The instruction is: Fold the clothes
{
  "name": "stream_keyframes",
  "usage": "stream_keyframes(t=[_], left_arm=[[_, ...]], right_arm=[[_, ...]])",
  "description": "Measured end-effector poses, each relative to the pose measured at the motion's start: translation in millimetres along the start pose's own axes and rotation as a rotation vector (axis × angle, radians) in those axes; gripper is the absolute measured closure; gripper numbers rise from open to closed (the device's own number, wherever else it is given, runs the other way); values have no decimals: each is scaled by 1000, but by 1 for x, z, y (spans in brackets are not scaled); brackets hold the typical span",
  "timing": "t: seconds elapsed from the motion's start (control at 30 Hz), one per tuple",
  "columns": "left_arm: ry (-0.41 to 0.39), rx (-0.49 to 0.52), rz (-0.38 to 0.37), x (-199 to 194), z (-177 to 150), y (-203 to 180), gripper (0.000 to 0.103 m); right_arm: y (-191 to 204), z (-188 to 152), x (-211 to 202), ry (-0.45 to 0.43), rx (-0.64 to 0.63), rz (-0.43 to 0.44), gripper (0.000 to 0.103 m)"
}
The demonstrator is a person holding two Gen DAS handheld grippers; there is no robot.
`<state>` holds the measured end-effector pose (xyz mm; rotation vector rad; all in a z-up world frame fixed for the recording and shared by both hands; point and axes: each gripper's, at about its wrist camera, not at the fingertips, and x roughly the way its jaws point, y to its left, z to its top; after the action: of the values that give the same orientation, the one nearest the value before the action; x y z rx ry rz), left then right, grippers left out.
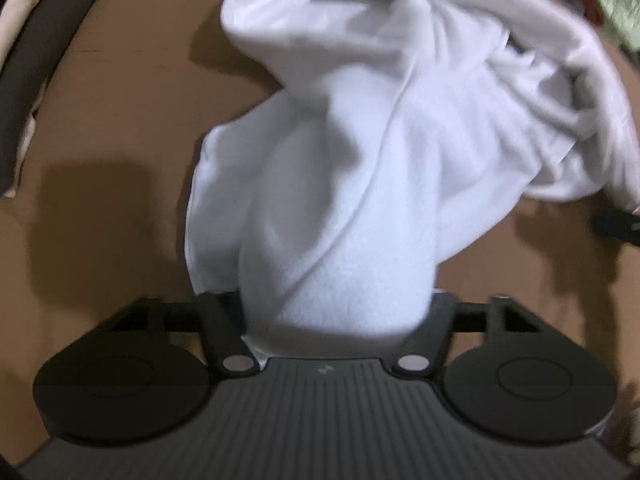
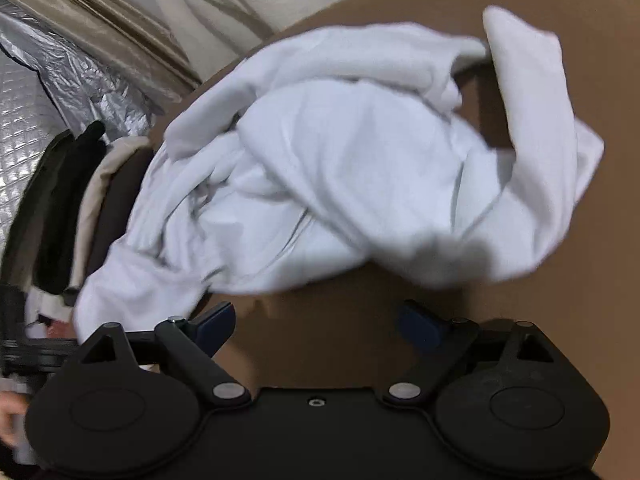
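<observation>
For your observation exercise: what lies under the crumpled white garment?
Under the white garment a brown tabletop shows around its edges. The garment hides whatever lies beneath its middle. The left tongs grip one bunched end; the right tongs are open, empty.

1. The left wrist view sits just behind the left gripper (image 1: 338, 308) and looks forward and down along its jaws at the brown desk (image 1: 120, 128). It is very near: the white cloth (image 1: 360, 160) fills the middle of the picture.
2. The right wrist view sits behind the right gripper (image 2: 316, 324), also tilted down at the desk (image 2: 580, 320), a little farther from the cloth (image 2: 340, 168).
3. Both views share the cloth and the desk; the left view's far right edge shows a dark shape, too blurred to name.
</observation>
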<state>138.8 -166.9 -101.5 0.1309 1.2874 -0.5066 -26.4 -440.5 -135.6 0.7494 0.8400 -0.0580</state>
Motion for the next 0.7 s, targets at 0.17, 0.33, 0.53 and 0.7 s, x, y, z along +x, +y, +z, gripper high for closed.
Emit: stream_keyframes(t=[0.17,0.33,0.53,0.7], left_arm=[[-61,-6,33,-14,-7,9,80],[-249,110,236,-39,-12,-11,87],[-614,209,164,-127,-36,-24,89],[-609,65,6,-151,-40,5,89]], right_arm=[[-1,5,11,-68,-61,-31,9],[8,13,12,-153,-132,-157,49],[-3,21,-47,-236,-120,-269,92],[-13,28,-95,-304,-110,-362,91]])
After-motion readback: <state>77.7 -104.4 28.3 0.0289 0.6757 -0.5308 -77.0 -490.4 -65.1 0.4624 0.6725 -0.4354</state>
